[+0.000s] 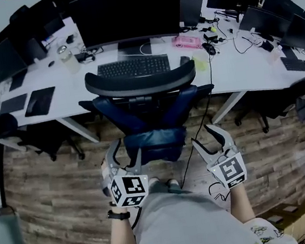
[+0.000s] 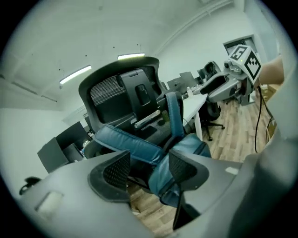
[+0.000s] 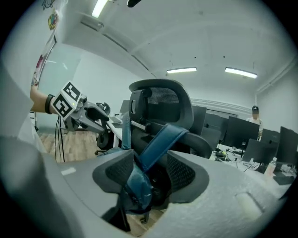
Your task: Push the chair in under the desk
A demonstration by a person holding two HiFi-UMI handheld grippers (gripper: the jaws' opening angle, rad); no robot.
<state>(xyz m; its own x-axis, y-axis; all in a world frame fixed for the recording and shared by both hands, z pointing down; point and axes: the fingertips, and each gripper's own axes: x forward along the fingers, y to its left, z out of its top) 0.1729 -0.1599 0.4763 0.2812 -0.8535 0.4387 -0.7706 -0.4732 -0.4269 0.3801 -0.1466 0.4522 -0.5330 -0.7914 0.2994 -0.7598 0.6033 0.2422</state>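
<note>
While the long white table (image 1: 236,71) runs across the far side, the chair (image 1: 140,80) stands just before it, in line with the keyboard (image 1: 133,67) and back towards us. By our reckoning it's not yet tucked under. We're on the approach: left tongs (image 1: 124,154) at the near left of its blue frame (image 1: 153,141), right tongs (image 1: 204,138) just off the right, both spread wide, clamping nothing. Next comes firm contact, then a level shove away from us. Seat and castors are hidden. We can't tell whether any pad touches. A thin cable (image 1: 197,134) dangles by the right tongs.
</note>
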